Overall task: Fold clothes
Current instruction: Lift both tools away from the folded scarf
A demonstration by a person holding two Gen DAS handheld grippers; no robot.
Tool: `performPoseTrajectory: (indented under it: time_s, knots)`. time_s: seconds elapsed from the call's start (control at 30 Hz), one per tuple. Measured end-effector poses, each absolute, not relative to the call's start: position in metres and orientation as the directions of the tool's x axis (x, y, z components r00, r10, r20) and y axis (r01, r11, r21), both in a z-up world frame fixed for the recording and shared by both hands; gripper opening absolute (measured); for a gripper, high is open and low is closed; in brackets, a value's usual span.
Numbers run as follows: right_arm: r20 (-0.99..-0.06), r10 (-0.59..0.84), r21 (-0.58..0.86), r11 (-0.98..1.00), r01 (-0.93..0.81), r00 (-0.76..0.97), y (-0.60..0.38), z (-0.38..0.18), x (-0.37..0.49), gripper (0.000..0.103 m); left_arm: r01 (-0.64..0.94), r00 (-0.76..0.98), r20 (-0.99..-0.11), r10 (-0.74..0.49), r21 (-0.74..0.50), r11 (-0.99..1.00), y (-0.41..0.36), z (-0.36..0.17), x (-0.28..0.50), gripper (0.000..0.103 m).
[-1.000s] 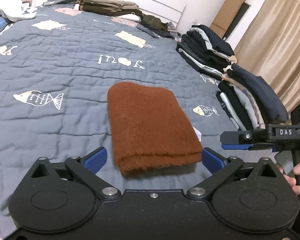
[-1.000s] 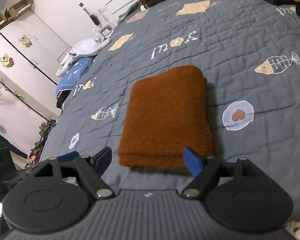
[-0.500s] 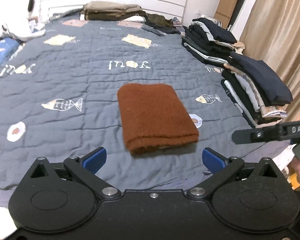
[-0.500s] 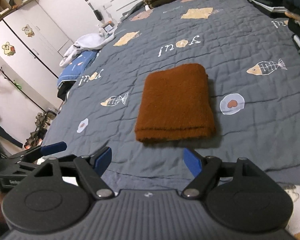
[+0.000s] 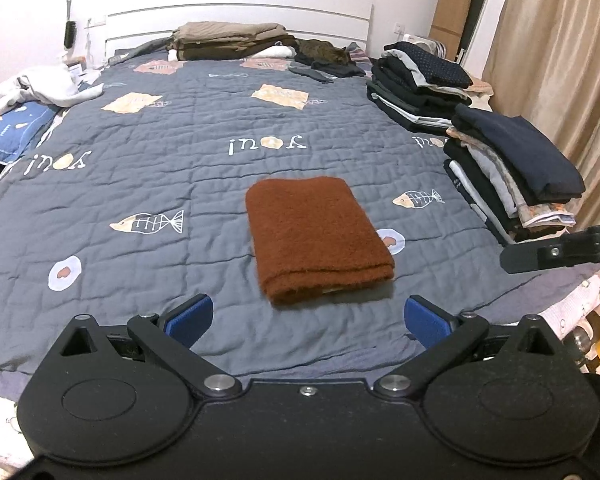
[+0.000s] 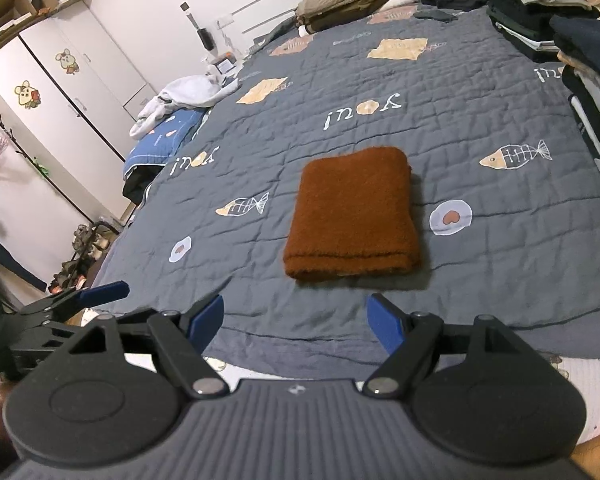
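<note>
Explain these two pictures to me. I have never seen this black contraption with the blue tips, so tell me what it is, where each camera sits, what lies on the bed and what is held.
There is no robot here. A person holds a handheld two-finger clamp in each hand, and each clamp carries a wide-angle camera looking forward along its blue-padded fingers. One picture comes from the left gripper, the other from the right gripper. Both stand open and hold nothing.

Ahead of both, a folded rust-brown garment lies flat on a grey quilt printed with fish. Stacks of folded clothes line the quilt's right edge, seen from the left camera. Each camera also catches a bit of the other clamp at its edge.
</note>
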State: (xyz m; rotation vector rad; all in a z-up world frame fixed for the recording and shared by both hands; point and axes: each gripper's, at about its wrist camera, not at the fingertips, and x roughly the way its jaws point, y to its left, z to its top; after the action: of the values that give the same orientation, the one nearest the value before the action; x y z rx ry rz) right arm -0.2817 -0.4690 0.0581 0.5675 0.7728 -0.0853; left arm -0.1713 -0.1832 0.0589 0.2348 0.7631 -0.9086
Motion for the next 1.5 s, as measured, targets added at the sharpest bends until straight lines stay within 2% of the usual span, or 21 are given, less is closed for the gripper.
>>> performPoseTrajectory:
  time_s: [0.87, 1.33, 1.5]
  knots:
    - [-0.690, 0.162, 0.443, 0.865, 0.235, 0.706, -0.476, 0.064, -0.254, 0.078, 0.802, 0.403, -0.687, -0.605, -0.053, 0.595, -0.215, 0.069, -0.153, 0.103]
    - [-0.717, 0.186, 0.447, 0.862, 0.238, 0.672, -0.502, 0.039, -0.243, 0.078, 0.821, 0.341, -0.726, -0.598, -0.079, 0.565, -0.258, 0.030, -0.132, 0.103]
    - [-0.714, 0.193, 0.461, 0.854, 0.244, 0.673, -0.515, 0.029, -0.236, 0.078, 0.843, 0.324, -0.712, -0.623, -0.083, 0.532, -0.275, 0.021, -0.125, 0.103]
